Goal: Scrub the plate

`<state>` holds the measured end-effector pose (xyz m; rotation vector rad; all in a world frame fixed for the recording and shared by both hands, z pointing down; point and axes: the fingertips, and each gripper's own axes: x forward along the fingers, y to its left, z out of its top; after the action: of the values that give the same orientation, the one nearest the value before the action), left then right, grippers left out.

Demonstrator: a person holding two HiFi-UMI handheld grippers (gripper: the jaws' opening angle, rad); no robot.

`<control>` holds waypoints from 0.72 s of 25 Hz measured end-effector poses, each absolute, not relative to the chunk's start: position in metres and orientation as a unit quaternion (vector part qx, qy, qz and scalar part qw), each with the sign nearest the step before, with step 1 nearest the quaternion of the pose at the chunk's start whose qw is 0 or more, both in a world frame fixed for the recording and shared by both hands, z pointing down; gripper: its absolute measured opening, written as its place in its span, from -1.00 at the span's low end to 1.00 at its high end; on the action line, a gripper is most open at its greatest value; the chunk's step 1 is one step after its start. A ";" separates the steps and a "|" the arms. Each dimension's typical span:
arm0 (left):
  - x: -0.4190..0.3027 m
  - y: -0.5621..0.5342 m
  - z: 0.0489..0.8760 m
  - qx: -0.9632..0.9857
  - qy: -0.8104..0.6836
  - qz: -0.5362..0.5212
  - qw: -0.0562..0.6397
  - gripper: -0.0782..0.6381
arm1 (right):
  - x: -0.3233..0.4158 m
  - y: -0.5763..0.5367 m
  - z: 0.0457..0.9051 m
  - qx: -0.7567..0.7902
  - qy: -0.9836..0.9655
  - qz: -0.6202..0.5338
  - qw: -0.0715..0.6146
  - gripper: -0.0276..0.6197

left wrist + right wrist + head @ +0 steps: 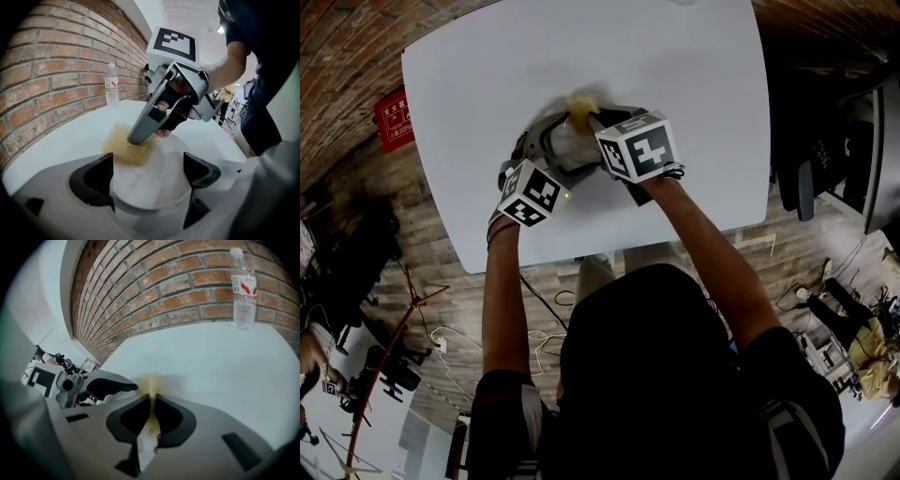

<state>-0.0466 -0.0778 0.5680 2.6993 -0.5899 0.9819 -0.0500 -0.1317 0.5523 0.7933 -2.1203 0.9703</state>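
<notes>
Yellow on white, brick red behind

Golden-yellow scourer [125, 146] on a pale, grey-mottled plate [152, 187]; white table [469, 84]; red-brown brick wall [47, 70] with light mortar lines — at one o'clock in the right gripper view, a clear bottle [243, 289], label red-and-white.

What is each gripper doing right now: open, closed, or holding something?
Left gripper: closed on the plate.
Right gripper: closed on the yellow scrubber.

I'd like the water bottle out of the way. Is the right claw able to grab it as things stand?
Probably not yet: the right claw is shut on the yellow scrubber against the plate. Nothing stands on the table between it and the water bottle, though.
</notes>
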 end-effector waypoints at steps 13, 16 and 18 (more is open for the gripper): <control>-0.045 -0.075 0.568 0.916 -0.199 0.333 0.103 0.46 | -0.029 -0.130 0.556 0.319 -0.802 0.381 0.330 -0.78; -0.045 -0.076 0.568 0.917 -0.198 0.332 0.102 0.46 | -0.025 -0.132 0.554 0.321 -0.803 0.381 0.327 -0.78; -0.046 -0.076 0.569 0.916 -0.198 0.332 0.102 0.46 | -0.022 -0.132 0.554 0.324 -0.801 0.381 0.329 -0.78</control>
<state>-0.0459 -0.0759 0.5688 2.7051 -0.5846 0.9810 -0.0216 -0.1321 0.5541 0.8483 -2.0966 0.9976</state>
